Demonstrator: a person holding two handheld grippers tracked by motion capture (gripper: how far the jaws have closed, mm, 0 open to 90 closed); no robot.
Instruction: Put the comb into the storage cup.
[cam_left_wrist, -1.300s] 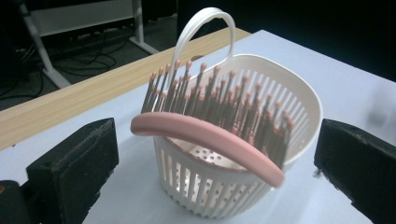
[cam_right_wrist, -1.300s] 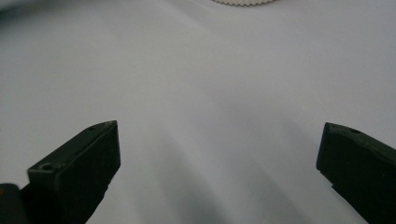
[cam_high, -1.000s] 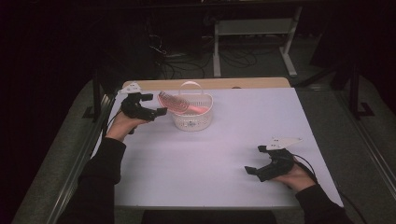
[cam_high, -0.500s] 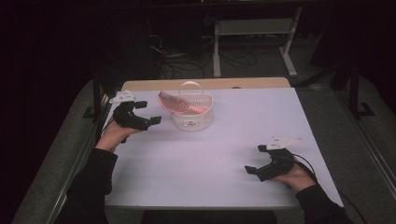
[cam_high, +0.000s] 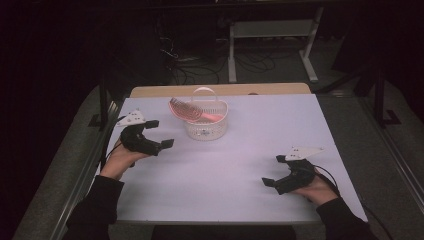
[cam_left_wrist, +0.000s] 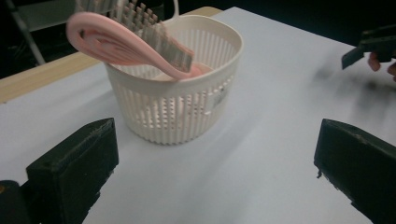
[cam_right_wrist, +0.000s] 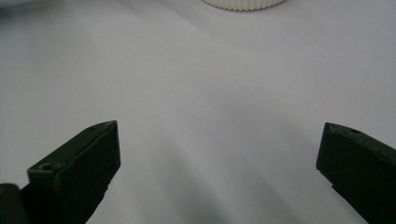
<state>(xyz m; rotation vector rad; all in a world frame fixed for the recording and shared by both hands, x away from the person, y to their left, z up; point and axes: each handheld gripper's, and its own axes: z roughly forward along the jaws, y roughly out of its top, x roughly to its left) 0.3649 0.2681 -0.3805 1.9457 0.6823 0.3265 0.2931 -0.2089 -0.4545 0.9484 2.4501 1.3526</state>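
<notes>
Left gripper (cam_high: 160, 134) at the table's left side, held just above the white surface, jaws spread wide with nothing between them; it points toward the basket and sits near it without touching. In the left gripper view the two black jaws stand far apart at the bottom corners, and the basket (cam_left_wrist: 182, 93) lies ahead between them. Basket (cam_high: 205, 120) is a white slotted tub with a looped handle, standing upright toward the far edge of the table (cam_high: 240, 165), left of centre. Pink hairbrush (cam_high: 192, 112) rests inside it, tilted, bristled head jutting up and over the left rim, handle end down in the tub. Same brush (cam_left_wrist: 130, 39) seen close, leaning across the rim. Right gripper (cam_high: 276, 171) near the front right of the table, well apart from the basket, jaws likewise parted and empty, low over bare tabletop.
</notes>
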